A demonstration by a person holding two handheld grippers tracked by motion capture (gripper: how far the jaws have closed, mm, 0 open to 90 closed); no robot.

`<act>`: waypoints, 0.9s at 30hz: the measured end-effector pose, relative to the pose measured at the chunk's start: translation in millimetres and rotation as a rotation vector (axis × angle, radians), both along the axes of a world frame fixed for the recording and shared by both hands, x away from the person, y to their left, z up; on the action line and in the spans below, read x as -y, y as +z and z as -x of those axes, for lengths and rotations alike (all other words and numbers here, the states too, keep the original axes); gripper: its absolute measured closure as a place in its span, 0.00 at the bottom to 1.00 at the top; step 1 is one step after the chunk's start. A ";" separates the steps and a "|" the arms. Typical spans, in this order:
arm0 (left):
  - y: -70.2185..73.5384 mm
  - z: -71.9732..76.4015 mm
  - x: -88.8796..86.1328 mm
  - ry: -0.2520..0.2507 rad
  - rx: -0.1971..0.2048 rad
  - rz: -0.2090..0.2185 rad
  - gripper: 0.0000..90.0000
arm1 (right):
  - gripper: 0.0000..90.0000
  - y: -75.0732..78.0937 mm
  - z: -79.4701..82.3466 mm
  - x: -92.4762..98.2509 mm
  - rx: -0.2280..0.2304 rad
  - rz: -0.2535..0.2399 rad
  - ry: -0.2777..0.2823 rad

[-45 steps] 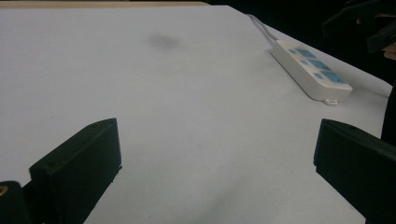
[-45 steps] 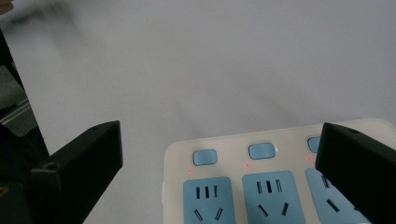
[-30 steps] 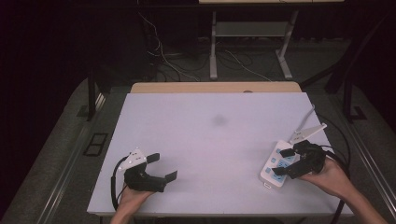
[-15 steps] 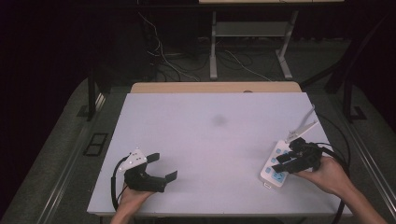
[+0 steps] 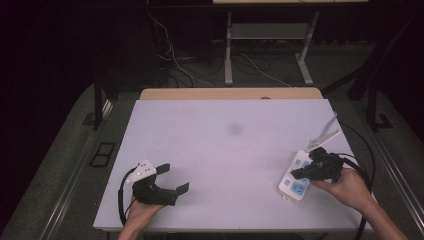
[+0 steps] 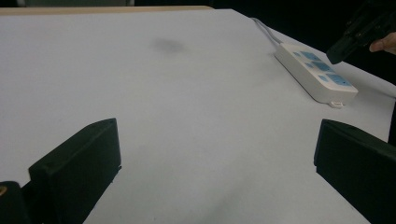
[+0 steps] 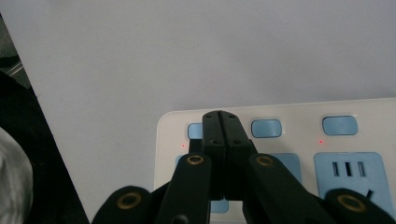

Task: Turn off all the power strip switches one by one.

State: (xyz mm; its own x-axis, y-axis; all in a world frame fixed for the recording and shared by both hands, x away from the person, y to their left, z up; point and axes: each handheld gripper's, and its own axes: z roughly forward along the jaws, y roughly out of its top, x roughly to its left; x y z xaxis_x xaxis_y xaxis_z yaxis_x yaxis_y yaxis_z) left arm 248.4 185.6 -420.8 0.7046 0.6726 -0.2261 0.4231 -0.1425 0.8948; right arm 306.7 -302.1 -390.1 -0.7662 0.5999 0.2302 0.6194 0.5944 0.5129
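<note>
The right claw [image 7: 220,122] is clenched, its two black jaws pressed flat together with nothing between them, and their joined tip sits right over the power strip [image 7: 289,154] — at the endmost of a row of small blue switches [image 7: 266,128], though whether it actually touches that switch cannot be told. Just beyond the tip lies the strip's rounded white corner; to one side of the jaws two more blue switches run along the row, each with a tiny red dot near it, and below them are pale blue socket panels. Past the strip's edge there is bare white table [image 7: 187,56]. From above, the right claw [image 5: 304,173] hangs over the strip [image 5: 296,180] near the table's right edge, held by the person's right hand [image 5: 349,187], with the strip's white cord [image 5: 327,131] trailing away behind it. The left claw [image 5: 174,178] rests well apart on the near left of the table [image 5: 225,150] — released, jaws spread wide on nothing. Ahead of it stretches empty tabletop, then a faint grey smudge [image 6: 169,45], and off to the far right the power strip [image 6: 315,72].
</note>
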 end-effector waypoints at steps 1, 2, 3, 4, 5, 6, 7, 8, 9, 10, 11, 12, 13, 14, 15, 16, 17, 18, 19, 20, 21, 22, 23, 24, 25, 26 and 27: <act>0.0 0.0 -0.1 0.000 0.000 0.000 0.00 | 1.00 -0.7 0.1 -0.5 -0.004 0.000 0.002; 0.0 0.0 0.0 -0.001 0.000 0.001 0.00 | 1.00 -1.4 -0.1 -0.9 -0.004 0.001 0.008; 0.0 0.0 0.0 -0.001 0.000 0.000 0.00 | 1.00 -2.2 -0.1 -1.6 -0.004 -0.001 0.008; 0.0 0.0 0.0 -0.001 0.000 0.001 0.00 | 1.00 -2.9 0.0 -2.2 -0.005 -0.001 0.007; 0.0 0.1 0.0 -0.002 0.000 0.001 0.00 | 1.00 -4.4 -0.4 -3.0 -0.004 -0.003 0.011; 0.0 0.0 0.1 -0.002 -0.001 0.001 0.00 | 1.00 -4.4 -0.4 -3.0 -0.004 -0.003 0.011; 0.0 0.1 0.1 -0.002 -0.001 0.001 0.00 | 1.00 -5.2 -0.5 -3.5 -0.005 -0.006 0.010; 0.0 0.1 0.0 -0.002 0.000 0.001 0.00 | 1.00 -6.2 -0.5 -4.2 -0.006 -0.006 0.008; 0.0 0.1 -0.1 -0.002 -0.001 0.001 0.00 | 1.00 -6.9 -0.5 -4.5 -0.007 -0.003 0.009; 0.0 0.0 -0.1 -0.002 0.000 0.000 0.00 | 1.00 -7.9 -0.7 -4.9 -0.009 -0.005 0.010; -0.1 0.0 -0.1 -0.002 -0.001 0.001 0.00 | 1.00 -9.7 -0.9 -6.0 -0.009 -0.006 0.010; -0.2 -0.1 0.0 -0.003 -0.001 0.002 0.00 | 1.00 -9.7 -0.9 -6.0 -0.009 -0.006 0.010; -0.3 -0.1 0.2 -0.003 -0.002 0.001 0.00 | 1.00 -10.0 -1.0 -6.6 -0.011 -0.001 0.010; -0.3 -0.1 0.5 -0.004 -0.002 0.000 0.00 | 1.00 -10.3 -1.1 -7.2 -0.010 -0.002 0.011; -0.4 0.0 0.6 -0.005 -0.002 -0.001 0.00 | 1.00 -10.4 -1.2 -7.8 -0.010 -0.004 0.013; -0.4 0.0 0.9 -0.007 -0.002 -0.001 0.00 | 1.00 -10.5 -1.5 -8.3 -0.008 -0.003 0.017; -0.4 0.0 0.9 -0.007 -0.002 -0.002 0.00 | 1.00 -10.6 -1.5 -8.8 -0.008 -0.004 0.018; -0.4 -0.1 0.9 -0.008 -0.002 -0.002 0.00 | 1.00 -10.9 -1.5 -9.4 -0.010 -0.004 0.018; -0.5 -0.1 0.9 -0.008 -0.003 -0.002 0.00 | 1.00 -11.3 -1.6 -10.1 -0.011 -0.003 0.017; -0.5 -0.1 0.9 -0.009 -0.003 -0.002 0.00 | 1.00 -11.7 -1.8 -10.7 -0.011 -0.002 0.018; -0.5 -0.1 0.8 -0.010 -0.003 -0.001 0.00 | 1.00 -12.3 -2.0 -11.0 -0.010 -0.005 0.019; -0.6 -0.1 0.7 -0.010 -0.003 -0.002 0.00 | 1.00 -13.8 -2.0 -12.1 -0.013 -0.013 0.019; -0.6 -0.1 0.7 -0.010 -0.003 -0.003 0.00 | 1.00 -13.8 -2.0 -12.1 -0.013 -0.013 0.019; -0.7 -0.2 0.6 -0.011 -0.003 -0.003 0.00 | 1.00 -14.7 -2.0 -12.7 -0.015 -0.012 0.018; -0.7 -0.2 0.7 -0.010 -0.003 -0.004 0.00 | 1.00 -15.6 -2.1 -13.0 -0.016 -0.011 0.019; -0.7 -0.2 0.7 -0.010 -0.003 -0.006 0.00 | 1.00 -16.6 -2.1 -13.5 -0.017 -0.014 0.020; -0.7 -0.3 0.7 -0.011 -0.002 -0.008 0.00 | 1.00 -18.2 -2.0 -14.2 -0.017 -0.014 0.020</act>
State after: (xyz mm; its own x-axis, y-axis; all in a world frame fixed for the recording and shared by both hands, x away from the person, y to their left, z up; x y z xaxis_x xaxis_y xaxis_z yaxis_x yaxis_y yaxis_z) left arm 248.8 184.9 -421.5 0.7115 0.6667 -0.2221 0.4230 -0.1539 0.8930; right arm 308.7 -287.9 -408.4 -0.7738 0.5814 0.2514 0.6163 0.5994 0.5108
